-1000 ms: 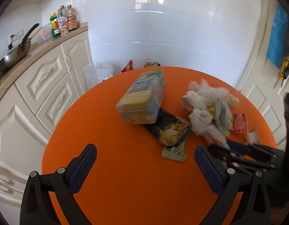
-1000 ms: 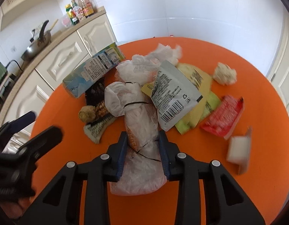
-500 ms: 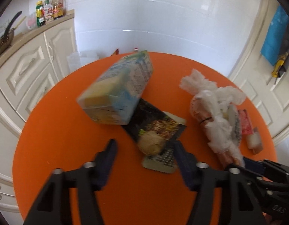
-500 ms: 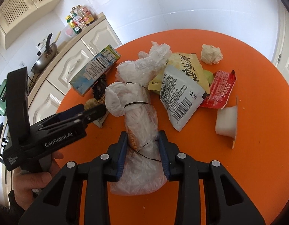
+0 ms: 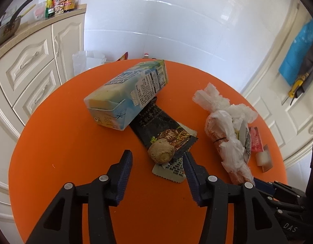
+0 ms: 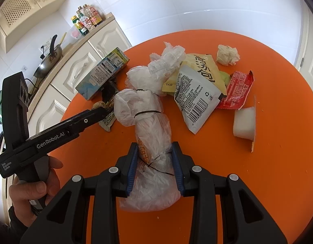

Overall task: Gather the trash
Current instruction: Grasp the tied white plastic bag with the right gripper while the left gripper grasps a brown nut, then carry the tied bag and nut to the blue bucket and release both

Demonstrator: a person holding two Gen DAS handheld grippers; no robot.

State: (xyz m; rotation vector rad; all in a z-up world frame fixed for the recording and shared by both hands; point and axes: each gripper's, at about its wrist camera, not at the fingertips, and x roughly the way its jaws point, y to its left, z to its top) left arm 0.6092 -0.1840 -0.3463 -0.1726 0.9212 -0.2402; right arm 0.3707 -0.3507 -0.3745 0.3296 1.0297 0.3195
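While your right tool (image 6: pixel 154 167) is clamping its blue pads on the tied plastic bag (image 6: pixel 148 142), that bag is lying lengthwise on the orange surface (image 6: pixel 268 183), its knotted end pointing away toward the heap of wrappers. Your left tool (image 5: pixel 157 171) is hanging just above the surface with its jaws apart and opening a little; between its tips, slightly ahead of them, a knobbly brown lump (image 5: pixel 161 152) is sitting on a dark snack wrapper (image 5: pixel 162 130), and neither pad is touching it, though the right-side pad is overlapping the pale wrapper (image 5: pixel 170 171) underneath. Beyond the lump, a blue-and-yellow carton (image 5: pixel 128 99) is lying on its side, resting partly on the dark wrapper. To the right of the bag you are looking at a white barcode pouch (image 6: pixel 195 99), a yellow packet (image 6: pixel 205 69), a red sachet (image 6: pixel 237 90), a crumpled tissue (image 6: pixel 227 55) and a small white cup (image 6: pixel 244 125) tipped over. Your hand (image 6: pixel 34 189) is gripping the left tool's handle.
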